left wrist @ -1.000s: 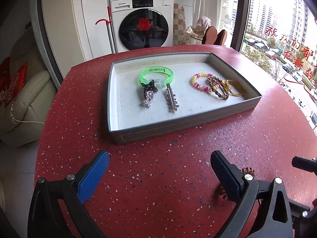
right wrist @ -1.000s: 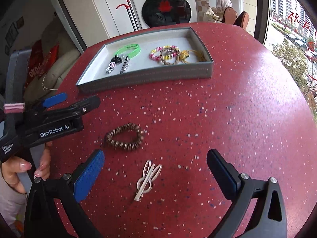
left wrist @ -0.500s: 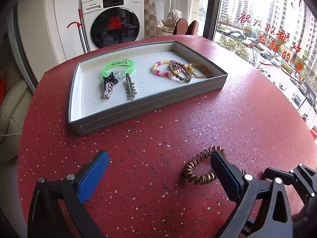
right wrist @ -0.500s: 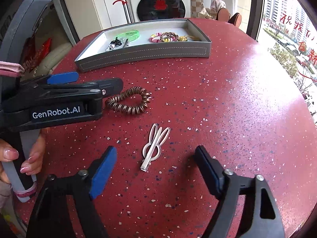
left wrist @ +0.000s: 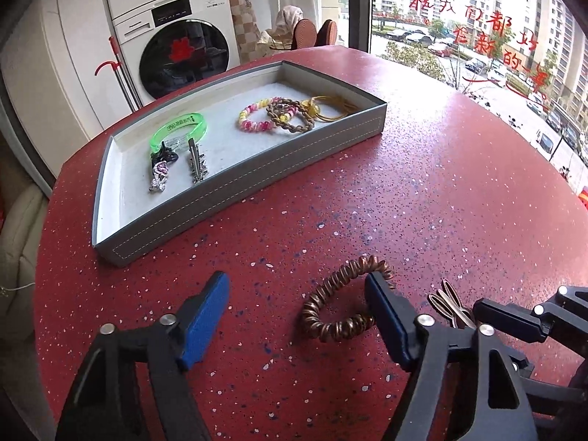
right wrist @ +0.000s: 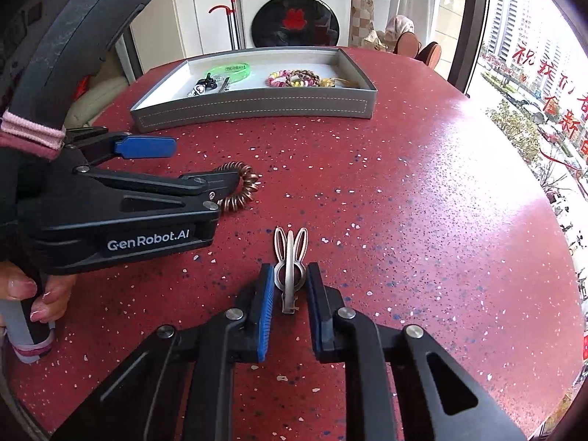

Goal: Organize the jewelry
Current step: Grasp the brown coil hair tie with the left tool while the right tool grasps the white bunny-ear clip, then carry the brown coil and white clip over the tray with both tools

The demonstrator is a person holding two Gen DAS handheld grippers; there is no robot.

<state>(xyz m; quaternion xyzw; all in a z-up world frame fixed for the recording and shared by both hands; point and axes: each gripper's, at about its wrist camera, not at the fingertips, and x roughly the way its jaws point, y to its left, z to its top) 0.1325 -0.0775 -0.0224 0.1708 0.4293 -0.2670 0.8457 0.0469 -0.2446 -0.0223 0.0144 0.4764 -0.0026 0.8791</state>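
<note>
desk (right wrist: 422, 191) red, speckled | washing machine (right wrist: 294, 11) white, dark round door – behind desk | red-handled mop (right wrist: 229, 18) beside it | window (left wrist: 477, 18) – street, parked cars, tower blocks, red lettering

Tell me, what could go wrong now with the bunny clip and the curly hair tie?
The right tongs, which have just been closing, pinch the flat bunny clip near its tail end only; it might tip or slip out when lifted. The left tongs, also closing, have one finger inside the curly hair tie, so they may catch only one side and drag it across the red table. The two tongs are close and could bump.
</note>
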